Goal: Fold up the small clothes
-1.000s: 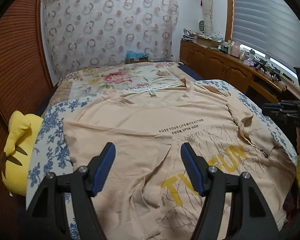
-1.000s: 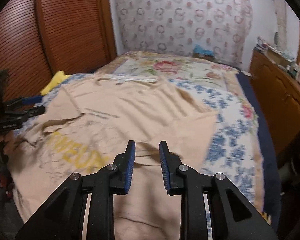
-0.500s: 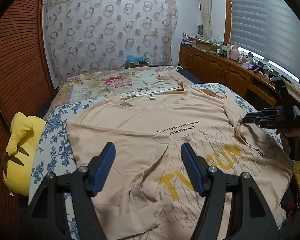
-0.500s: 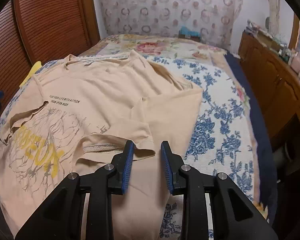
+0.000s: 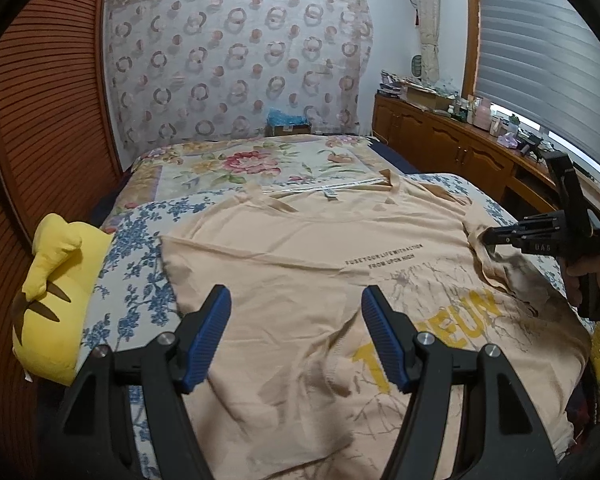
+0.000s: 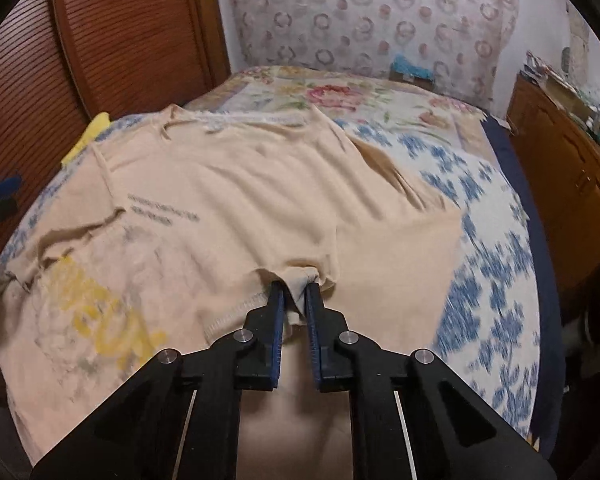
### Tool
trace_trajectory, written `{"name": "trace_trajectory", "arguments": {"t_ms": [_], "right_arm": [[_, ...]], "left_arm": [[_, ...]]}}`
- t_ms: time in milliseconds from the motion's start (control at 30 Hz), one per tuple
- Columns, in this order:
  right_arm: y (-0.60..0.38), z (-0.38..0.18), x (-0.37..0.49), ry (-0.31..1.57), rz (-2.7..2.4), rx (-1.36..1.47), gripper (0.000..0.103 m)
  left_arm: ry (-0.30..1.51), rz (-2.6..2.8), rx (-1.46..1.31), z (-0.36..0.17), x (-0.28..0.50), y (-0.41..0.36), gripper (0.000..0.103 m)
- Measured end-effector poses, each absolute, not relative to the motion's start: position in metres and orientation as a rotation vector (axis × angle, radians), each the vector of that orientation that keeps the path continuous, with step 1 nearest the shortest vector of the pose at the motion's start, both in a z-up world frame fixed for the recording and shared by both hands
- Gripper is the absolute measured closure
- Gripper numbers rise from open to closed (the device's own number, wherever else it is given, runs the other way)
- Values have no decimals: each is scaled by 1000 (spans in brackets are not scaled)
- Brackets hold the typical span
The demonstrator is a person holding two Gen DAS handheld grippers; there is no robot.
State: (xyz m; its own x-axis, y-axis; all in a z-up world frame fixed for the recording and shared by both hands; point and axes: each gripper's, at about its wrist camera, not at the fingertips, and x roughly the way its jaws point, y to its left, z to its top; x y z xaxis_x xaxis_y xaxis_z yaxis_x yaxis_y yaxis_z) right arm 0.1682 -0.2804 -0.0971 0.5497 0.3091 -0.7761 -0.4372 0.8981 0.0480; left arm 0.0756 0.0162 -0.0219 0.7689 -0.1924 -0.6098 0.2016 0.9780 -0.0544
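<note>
A peach T-shirt (image 5: 300, 248) with yellow letters and small black print lies spread on the bed, neck toward the far end. My left gripper (image 5: 295, 294) hovers open above its lower middle, nothing between the fingers. In the right wrist view the shirt (image 6: 228, 184) has a turned-over sleeve edge. My right gripper (image 6: 294, 288) is closing, its blue pads pinching a bunch of that edge. In the left wrist view the right gripper (image 5: 486, 237) has its tips on the cloth at the shirt's right side.
A yellow plush toy (image 5: 56, 280) lies at the bed's left edge by the louvred wooden doors (image 5: 40, 120). Wooden cabinets (image 5: 440, 148) with clutter run along the right. A person's hand (image 5: 588, 276) holds the right gripper. The flowered bedspread (image 5: 140, 280) shows around the shirt.
My right gripper came down and forward onto the turned-over sleeve edge, and its jaws narrowed onto the cloth. The left gripper stayed open and shifted only a little.
</note>
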Motion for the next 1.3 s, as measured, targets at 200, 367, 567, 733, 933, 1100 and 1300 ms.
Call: {"name": "trace_trajectory", "arguments": {"t_ms": [200, 367, 567, 733, 933, 1100, 1300], "right_arm": [[-247, -90, 184, 866, 498, -159, 81], [-251, -84, 185, 841, 484, -150, 74], [-293, -88, 188, 843, 377, -140, 69], [-326, -99, 194, 859, 275, -157, 58], [-351, -112, 201, 889, 224, -136, 57], [-354, -117, 204, 897, 225, -109, 57], [-357, -118, 212, 901, 219, -89, 57]], "left_arm": [[672, -177, 7, -27, 84, 34, 36], [683, -159, -8, -35, 94, 52, 36], [714, -131, -33, -45, 115, 77, 36], [747, -101, -55, -56, 136, 97, 36], [785, -71, -50, -68, 163, 108, 36], [803, -61, -26, -74, 179, 109, 36], [824, -65, 13, -80, 198, 104, 36]]}}
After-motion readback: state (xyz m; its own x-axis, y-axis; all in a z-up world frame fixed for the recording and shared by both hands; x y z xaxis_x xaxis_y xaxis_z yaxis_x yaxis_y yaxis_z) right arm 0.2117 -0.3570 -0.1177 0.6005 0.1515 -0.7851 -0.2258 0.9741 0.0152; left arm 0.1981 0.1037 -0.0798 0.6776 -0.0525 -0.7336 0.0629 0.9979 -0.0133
